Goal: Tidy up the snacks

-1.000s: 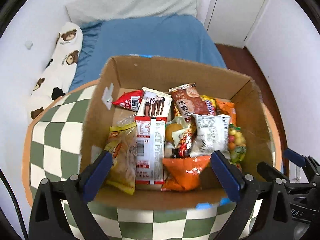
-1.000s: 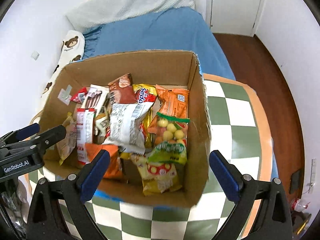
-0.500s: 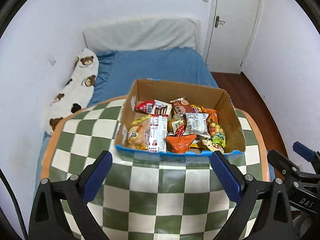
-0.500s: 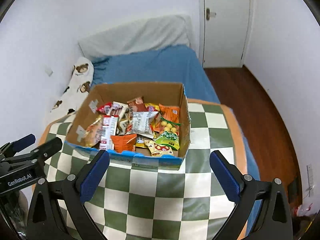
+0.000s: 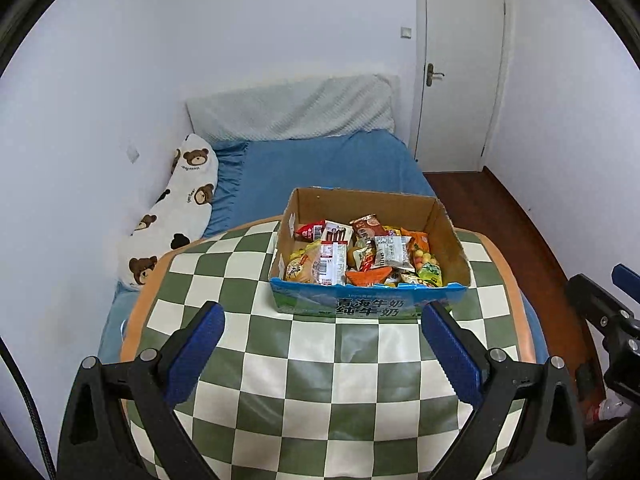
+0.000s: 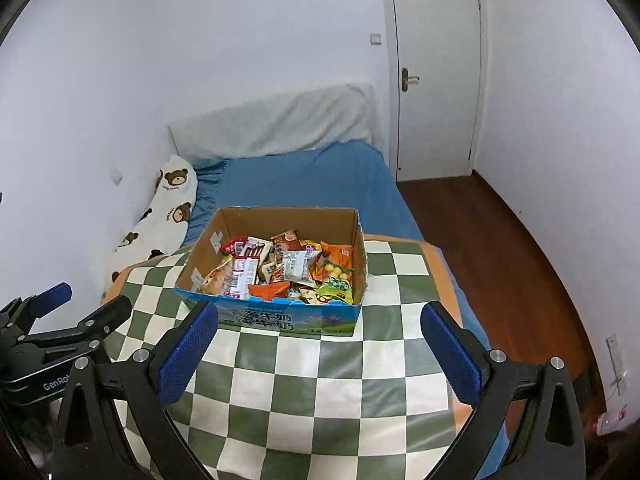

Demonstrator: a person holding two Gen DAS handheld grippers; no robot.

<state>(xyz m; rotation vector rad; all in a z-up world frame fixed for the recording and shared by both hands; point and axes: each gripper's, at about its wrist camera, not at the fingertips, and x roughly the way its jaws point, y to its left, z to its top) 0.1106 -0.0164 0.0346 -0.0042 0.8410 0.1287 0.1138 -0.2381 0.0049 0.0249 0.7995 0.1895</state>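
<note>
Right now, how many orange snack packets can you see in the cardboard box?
2: a triangular orange packet at the brown cardboard box's near edge, middle, and an orange packet with pictured snacks toward its right wall. Others may be buried under the pile.

One cardboard box (image 5: 360, 308) mid-frame, sitting on one checkered table (image 5: 320, 400). Snack packets (image 5: 366, 258) inside are piled on each other, so I'd guess around a dozen, can't count exactly. Two grippers, left gripper (image 5: 323, 348) and right gripper (image 6: 319, 346). One bear-print pillow (image 5: 176, 208) center left, one door (image 5: 460, 68) upper right.
</note>
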